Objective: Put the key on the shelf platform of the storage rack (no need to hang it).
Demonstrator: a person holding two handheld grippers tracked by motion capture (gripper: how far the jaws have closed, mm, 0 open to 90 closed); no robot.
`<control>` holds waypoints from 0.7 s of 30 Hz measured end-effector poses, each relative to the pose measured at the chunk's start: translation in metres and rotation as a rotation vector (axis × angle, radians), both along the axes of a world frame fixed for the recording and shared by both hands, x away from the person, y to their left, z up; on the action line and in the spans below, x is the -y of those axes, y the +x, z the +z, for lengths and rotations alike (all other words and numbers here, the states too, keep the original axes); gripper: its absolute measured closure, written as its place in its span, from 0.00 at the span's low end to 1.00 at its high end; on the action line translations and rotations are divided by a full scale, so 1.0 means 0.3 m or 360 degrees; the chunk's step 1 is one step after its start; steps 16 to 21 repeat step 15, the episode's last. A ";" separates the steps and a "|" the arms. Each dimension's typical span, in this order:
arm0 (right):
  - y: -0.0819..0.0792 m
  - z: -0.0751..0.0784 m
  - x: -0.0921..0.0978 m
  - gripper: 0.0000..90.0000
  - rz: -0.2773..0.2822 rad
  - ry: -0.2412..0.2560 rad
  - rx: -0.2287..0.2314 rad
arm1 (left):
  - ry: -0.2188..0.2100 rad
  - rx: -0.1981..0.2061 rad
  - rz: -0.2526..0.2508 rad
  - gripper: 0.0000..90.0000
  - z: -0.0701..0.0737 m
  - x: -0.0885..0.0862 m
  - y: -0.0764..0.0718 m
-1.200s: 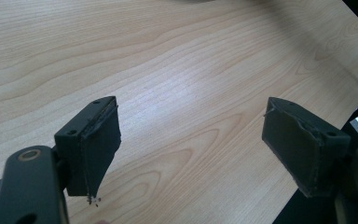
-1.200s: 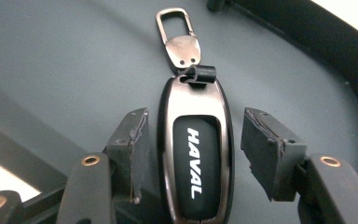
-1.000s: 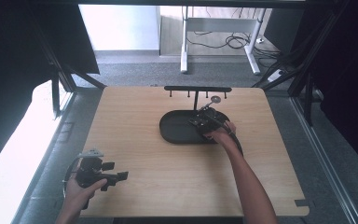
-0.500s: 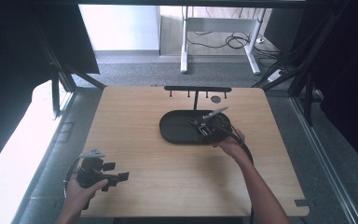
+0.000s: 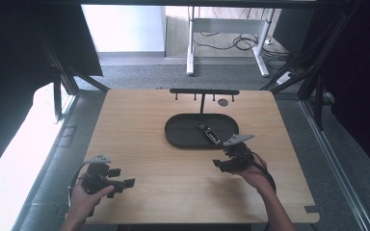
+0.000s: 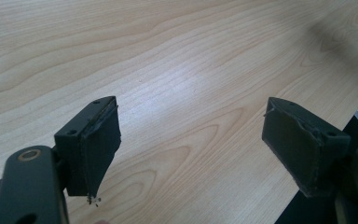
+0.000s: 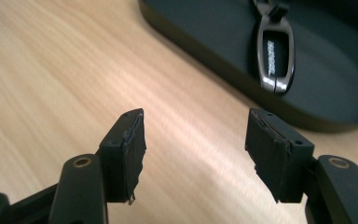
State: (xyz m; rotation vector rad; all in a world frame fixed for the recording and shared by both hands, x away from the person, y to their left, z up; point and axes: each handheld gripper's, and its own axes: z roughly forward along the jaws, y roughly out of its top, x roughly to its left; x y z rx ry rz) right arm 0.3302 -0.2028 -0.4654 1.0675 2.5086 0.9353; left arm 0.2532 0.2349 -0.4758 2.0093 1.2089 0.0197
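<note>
At table's near-left edge: left gripper (image 5: 125,182) jaws apart, empty, idle | centre: key fob (image 5: 208,133), maybe a carabiner, lying in black tray (image 5: 178,137), placing looks done | right gripper (image 5: 218,164) jaws apart, empty, just before tray; hanging rack (image 5: 204,91) unused.

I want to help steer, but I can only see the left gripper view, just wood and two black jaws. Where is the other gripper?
Observer: The right gripper is over the table, just on the person's side of a black oval tray, with its jaws apart and nothing between them.
Operator: Is anything in the tray?
Observer: Yes, a dark key fob with a shiny metal rim lies flat on the tray floor.
Operator: What else is back there?
Observer: Behind the tray stands a black rack with small hooks under its bar.
</note>
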 end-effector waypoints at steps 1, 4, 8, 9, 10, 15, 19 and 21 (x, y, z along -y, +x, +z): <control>-0.014 -0.008 0.010 0.42 0.0007 0.0004 -0.0003 | 0.0005 -0.0003 0.0001 0.22 -0.002 0.001 0.000; -0.044 -0.036 0.036 0.42 0.0002 0.0018 -0.0010 | 0.0003 -0.0011 0.0011 0.22 -0.006 0.001 0.001; -0.068 -0.076 0.062 0.42 -0.0011 -0.0001 -0.0041 | 0.0000 -0.0015 0.0012 0.22 -0.009 0.000 0.002; -0.071 -0.080 0.067 0.43 -0.0025 0.0015 -0.0043 | -0.0001 -0.0013 0.0010 0.22 -0.008 -0.001 0.002; -0.075 -0.083 0.070 0.42 -0.0026 0.0024 -0.0047 | -0.0003 -0.0012 0.0008 0.22 -0.007 -0.001 0.002; -0.079 -0.082 0.067 0.41 -0.0032 0.0032 -0.0005 | -0.0015 -0.0003 0.0012 0.22 0.002 -0.006 0.000; -0.079 -0.082 0.067 0.41 -0.0032 0.0032 -0.0005 | -0.0015 -0.0003 0.0012 0.22 0.002 -0.006 0.000; -0.079 -0.082 0.067 0.41 -0.0032 0.0032 -0.0005 | -0.0015 -0.0003 0.0012 0.22 0.002 -0.006 0.000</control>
